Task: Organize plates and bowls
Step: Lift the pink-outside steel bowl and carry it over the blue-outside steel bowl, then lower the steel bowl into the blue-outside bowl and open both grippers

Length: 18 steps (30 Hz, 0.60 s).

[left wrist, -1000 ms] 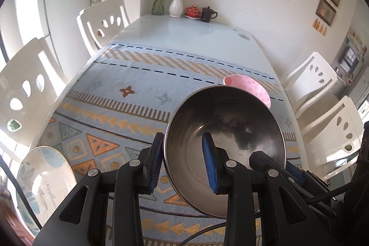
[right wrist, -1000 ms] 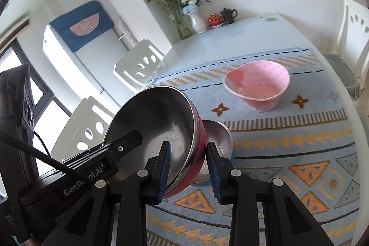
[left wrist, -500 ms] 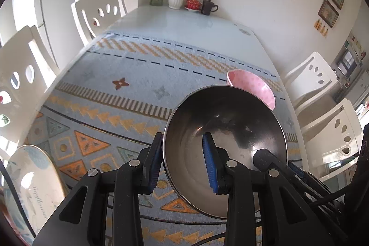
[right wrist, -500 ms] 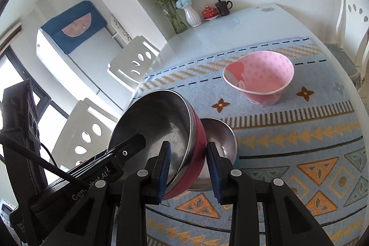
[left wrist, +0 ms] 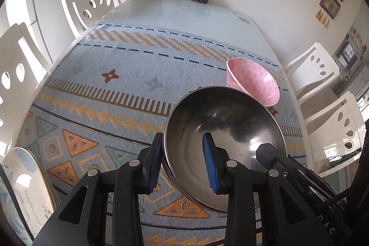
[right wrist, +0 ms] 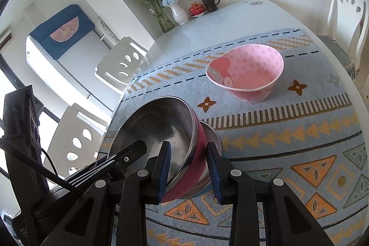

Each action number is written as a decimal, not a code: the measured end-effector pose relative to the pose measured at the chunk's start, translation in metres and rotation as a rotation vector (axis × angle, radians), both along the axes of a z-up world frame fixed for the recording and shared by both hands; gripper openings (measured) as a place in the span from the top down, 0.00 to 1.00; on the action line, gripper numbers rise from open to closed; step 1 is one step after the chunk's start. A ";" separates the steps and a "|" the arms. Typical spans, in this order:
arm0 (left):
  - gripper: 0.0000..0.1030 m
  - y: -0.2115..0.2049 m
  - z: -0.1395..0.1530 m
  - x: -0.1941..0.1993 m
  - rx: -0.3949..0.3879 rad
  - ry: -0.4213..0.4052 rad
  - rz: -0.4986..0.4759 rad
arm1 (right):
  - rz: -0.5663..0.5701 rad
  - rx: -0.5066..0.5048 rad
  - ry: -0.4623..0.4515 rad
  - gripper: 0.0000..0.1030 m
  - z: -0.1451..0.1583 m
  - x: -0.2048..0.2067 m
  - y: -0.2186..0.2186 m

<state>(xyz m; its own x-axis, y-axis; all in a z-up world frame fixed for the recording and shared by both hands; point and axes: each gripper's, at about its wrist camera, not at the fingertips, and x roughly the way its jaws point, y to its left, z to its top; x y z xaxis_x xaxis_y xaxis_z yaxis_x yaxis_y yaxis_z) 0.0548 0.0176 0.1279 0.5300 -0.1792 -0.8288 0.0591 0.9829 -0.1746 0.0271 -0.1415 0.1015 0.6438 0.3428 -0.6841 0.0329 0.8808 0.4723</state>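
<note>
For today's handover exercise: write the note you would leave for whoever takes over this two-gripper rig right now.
Left gripper: jaws astride the steel bowl's near rim, one finger inside, one outside.
Right gripper: astride the opposite rim, outer finger by the bowl's red wall.
The bowl is tilted, carried between both; whether the pads bear on it cannot be told. A smaller steel bowl sits on the mat just behind it.
Pink dotted bowl stands alone further back; patterned plates are at the left edge.
Left: set the steel bowl down, then gather the remaining bowls.
</note>
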 end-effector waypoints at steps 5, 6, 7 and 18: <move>0.71 -0.003 -0.007 0.005 0.010 0.022 -0.006 | -0.003 0.005 0.033 0.69 -0.008 0.005 -0.006; 0.70 -0.004 -0.010 0.006 0.013 0.029 -0.005 | -0.002 0.005 0.036 0.69 -0.010 0.006 -0.006; 0.70 -0.003 -0.012 0.007 0.015 0.035 -0.005 | 0.000 0.009 0.043 0.69 -0.012 0.007 -0.007; 0.70 -0.002 -0.031 0.016 0.053 0.066 0.001 | 0.034 0.028 0.078 0.69 -0.028 0.020 -0.006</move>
